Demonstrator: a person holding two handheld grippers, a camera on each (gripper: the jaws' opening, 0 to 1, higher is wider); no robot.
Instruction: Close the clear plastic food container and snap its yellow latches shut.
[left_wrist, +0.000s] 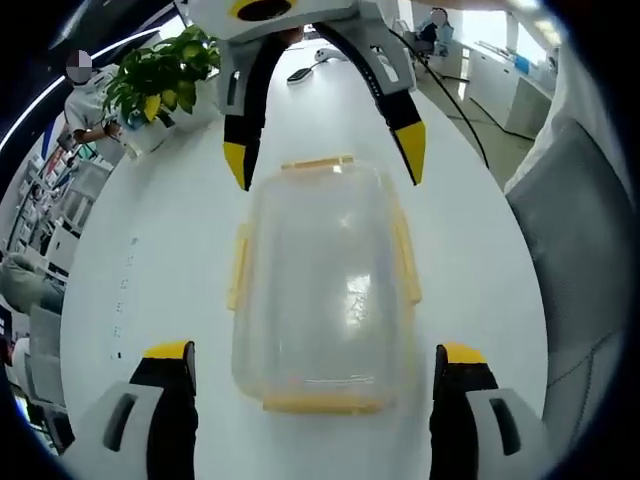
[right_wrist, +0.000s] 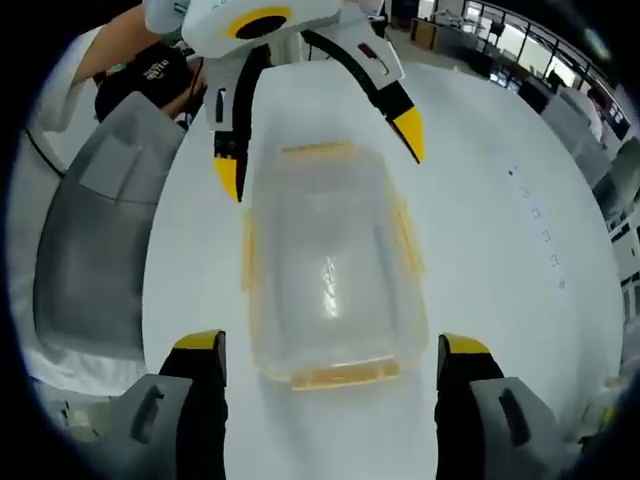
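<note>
Left gripper view: clear rectangular plastic food container (left_wrist: 322, 285) with lid on, flat on the white oval table (left_wrist: 180, 260), centred between this view's own two jaws. Yellow latches along all four edges: near-end latch (left_wrist: 322, 403), far-end latch (left_wrist: 318, 162), one long side latch (left_wrist: 238, 266), the other long side latch (left_wrist: 406, 255). Cannot tell whether any latch is snapped down. Left gripper (left_wrist: 315, 360) spread wide, yellow-tipped jaws on either side of the container's near end, apart from it, gripping nothing. Right gripper (left_wrist: 325, 155) opposite, reaching in from the far end, jaws also spread, yellow tips straddling the far corners of the container, just beside it. Beyond, a green leafy potted plant (left_wrist: 160, 80) near the table edge, a grey chair back (left_wrist: 585, 260) just off the table's side, a seated person in a pale top (left_wrist: 90, 105) behind the plant.

Right gripper view: same clear container (right_wrist: 325, 260) seen from the other end, lying between the spread jaws of the right gripper (right_wrist: 330, 355), with the left gripper (right_wrist: 320, 155) open at the far end. Grey chair (right_wrist: 95, 250) beside the table (right_wrist: 500, 300).
</note>
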